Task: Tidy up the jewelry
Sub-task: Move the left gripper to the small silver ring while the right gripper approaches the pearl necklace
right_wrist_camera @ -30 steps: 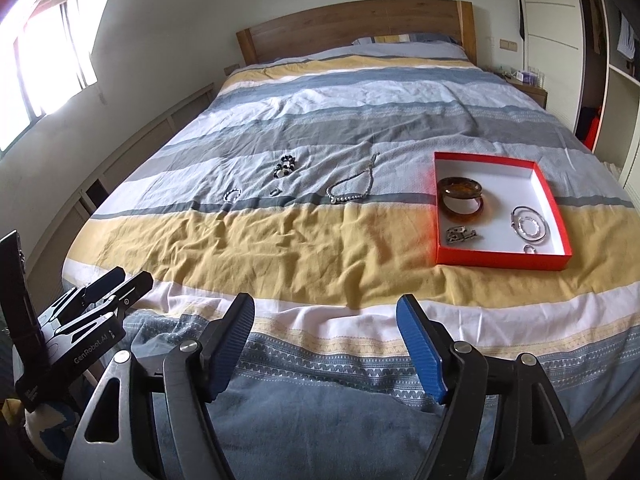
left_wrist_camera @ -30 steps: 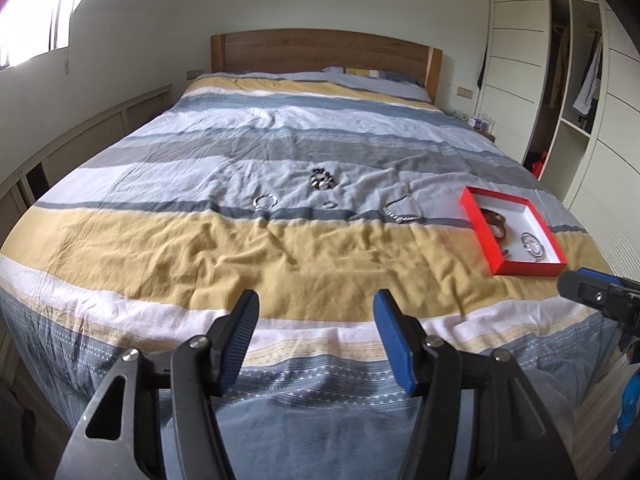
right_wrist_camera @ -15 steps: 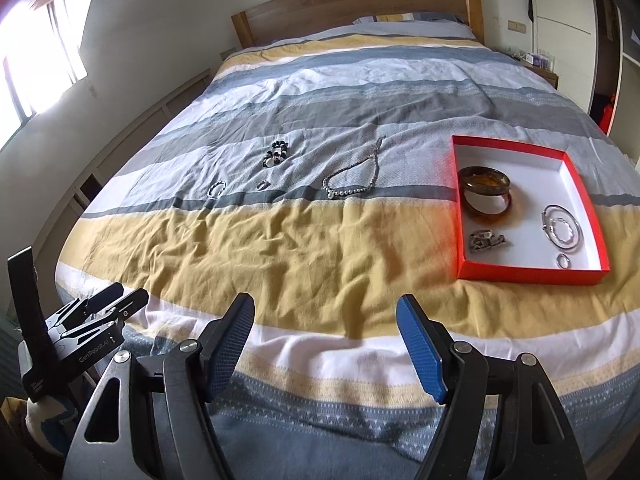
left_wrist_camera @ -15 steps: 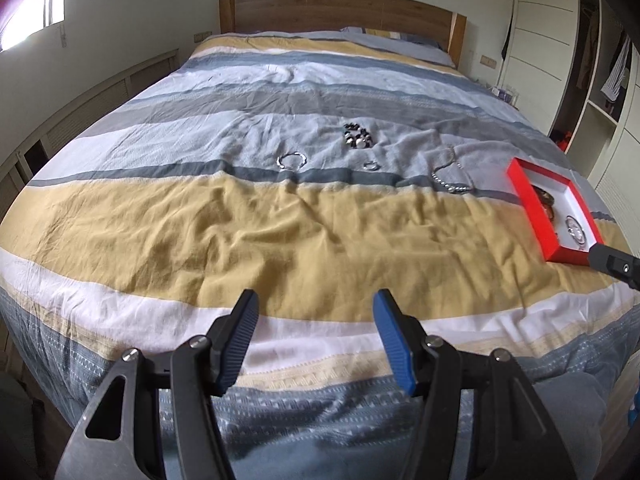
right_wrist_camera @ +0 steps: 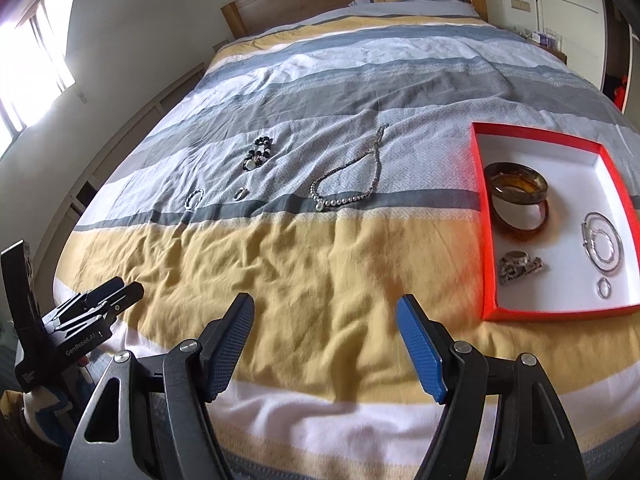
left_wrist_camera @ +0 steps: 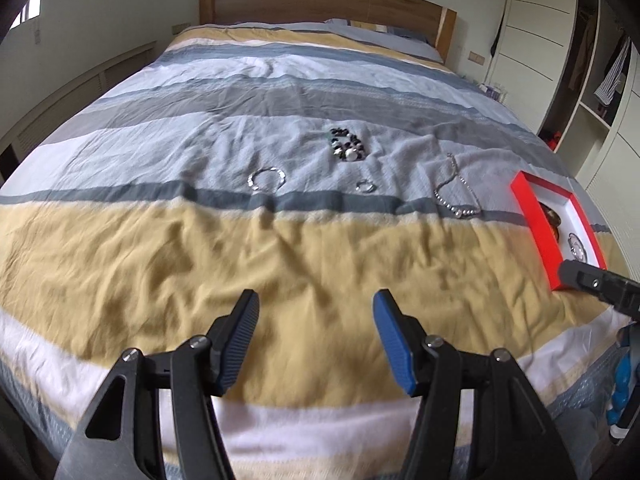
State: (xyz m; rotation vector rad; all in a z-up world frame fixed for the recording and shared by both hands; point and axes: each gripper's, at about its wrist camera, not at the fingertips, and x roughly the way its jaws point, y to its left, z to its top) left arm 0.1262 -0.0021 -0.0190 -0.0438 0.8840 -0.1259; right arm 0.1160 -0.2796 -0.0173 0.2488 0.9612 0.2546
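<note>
Loose jewelry lies mid-bed on the striped duvet: a silver bracelet (left_wrist_camera: pixel 267 179), a black bead bracelet (left_wrist_camera: pixel 347 147), a small ring (left_wrist_camera: pixel 366 187) and a pearl necklace (left_wrist_camera: pixel 456 192) (right_wrist_camera: pixel 348 184). The red box (right_wrist_camera: pixel 486 216) at right holds amber bangles (right_wrist_camera: pixel 516 192), a watch (right_wrist_camera: pixel 520 266), a silver bangle (right_wrist_camera: pixel 602 246) and a ring (right_wrist_camera: pixel 603 289). My left gripper (left_wrist_camera: pixel 316 308) hangs open over the yellow stripe, well short of the jewelry, with nothing between its fingers. My right gripper (right_wrist_camera: pixel 326 314) is open and empty too, left of the box's near corner.
The bed (left_wrist_camera: pixel 200 248) fills both views, with a wooden headboard (left_wrist_camera: pixel 320 4) at the far end. Wardrobe shelves (left_wrist_camera: pixel 600 80) stand to the right, a window (right_wrist_camera: pixel 28 60) to the left. The other gripper shows at each view's edge.
Both grippers have moved forward and down over the bed's foot toward the jewelry; bed, box and jewelry look larger and nearer. Both pairs of jaws stay equally wide.
</note>
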